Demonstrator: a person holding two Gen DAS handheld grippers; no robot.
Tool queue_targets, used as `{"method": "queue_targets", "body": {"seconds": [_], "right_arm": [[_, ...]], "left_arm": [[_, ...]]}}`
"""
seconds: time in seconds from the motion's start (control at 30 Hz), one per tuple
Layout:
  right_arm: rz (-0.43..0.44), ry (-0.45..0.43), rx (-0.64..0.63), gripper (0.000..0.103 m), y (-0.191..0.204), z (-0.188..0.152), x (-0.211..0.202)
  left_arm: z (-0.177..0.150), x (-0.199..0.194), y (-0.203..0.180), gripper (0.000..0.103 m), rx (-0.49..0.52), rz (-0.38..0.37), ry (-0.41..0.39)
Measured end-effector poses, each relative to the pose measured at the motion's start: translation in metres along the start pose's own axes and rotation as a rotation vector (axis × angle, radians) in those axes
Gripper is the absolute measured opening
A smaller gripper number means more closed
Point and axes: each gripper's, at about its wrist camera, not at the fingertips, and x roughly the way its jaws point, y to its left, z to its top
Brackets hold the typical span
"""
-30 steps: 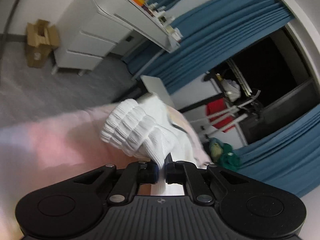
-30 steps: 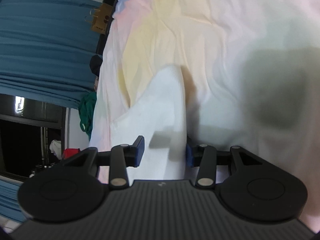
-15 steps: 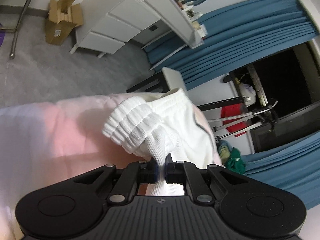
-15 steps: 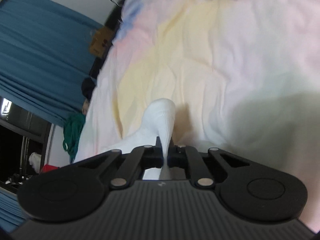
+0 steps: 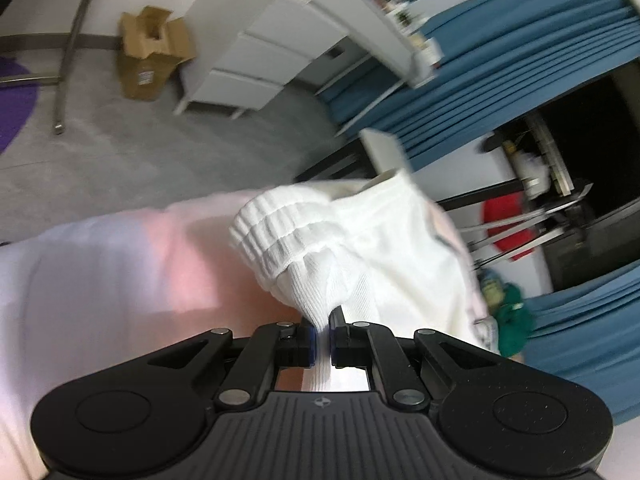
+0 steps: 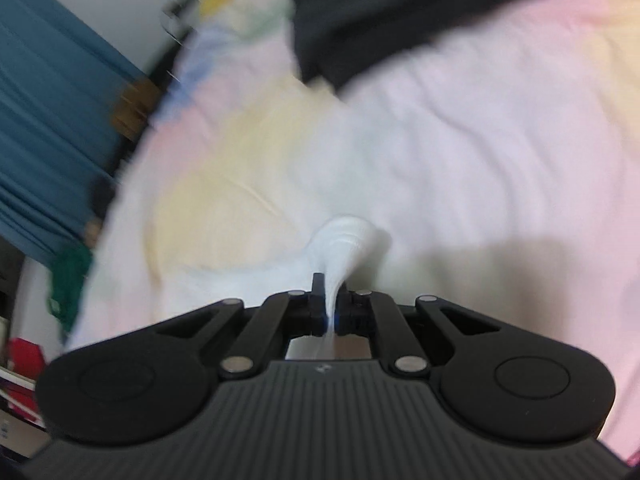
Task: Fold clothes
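A white ribbed sock [image 5: 304,248] bunches up in front of my left gripper [image 5: 323,338], which is shut on its knit fabric just above the pastel bedsheet [image 5: 100,280]. More white cloth [image 5: 400,248] spreads behind it to the right. In the right wrist view, my right gripper [image 6: 330,312] is shut on a pinched fold of the white sock [image 6: 344,244], which rises off the bedsheet [image 6: 460,168]. The rest of that sock trails left and low behind the jaws.
A dark garment [image 6: 400,20] lies on the bed at the far top. Beyond the bed's edge are grey floor, a white drawer unit [image 5: 264,60], a cardboard box [image 5: 148,60], blue curtains [image 5: 500,60] and a green cloth [image 5: 512,320].
My right gripper went from open over the sock to shut on it and has lifted a fold. The left gripper stayed shut and swung, bringing more floor and the box into view.
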Motion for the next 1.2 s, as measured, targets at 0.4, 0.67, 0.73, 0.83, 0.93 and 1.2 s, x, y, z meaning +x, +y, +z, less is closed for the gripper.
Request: {"method": "queue_targets", "body": {"seconds": [0.4, 0.67, 0.73, 0.83, 0.93, 1.2], "right_arm": [[-0.007, -0.023, -0.066, 0.037, 0.017, 0.004, -0.011], [0.092, -0.185, -0.245, 0.072, 0.051, -0.008, -0.054], [0.152, -0.206, -0.322, 0.072, 0.066, -0.018, -0.067], [0.302, -0.181, -0.42, 0.072, 0.087, -0.037, -0.085], [0.474, -0.104, -0.496, 0.072, 0.105, -0.057, -0.099], [0.687, 0.099, -0.746, 0.072, 0.144, -0.122, -0.115]], "left_arm": [[-0.039, -0.037, -0.052, 0.062, 0.352, 0.135, -0.152], [-0.117, -0.07, -0.115, 0.083, 0.678, 0.083, -0.337], [-0.134, -0.066, -0.129, 0.083, 0.725, 0.03, -0.306], [-0.156, -0.056, -0.15, 0.083, 0.795, -0.038, -0.246], [-0.174, -0.043, -0.172, 0.083, 0.845, -0.064, -0.224], [-0.214, 0.0, -0.23, 0.083, 0.973, -0.132, -0.178]]}}
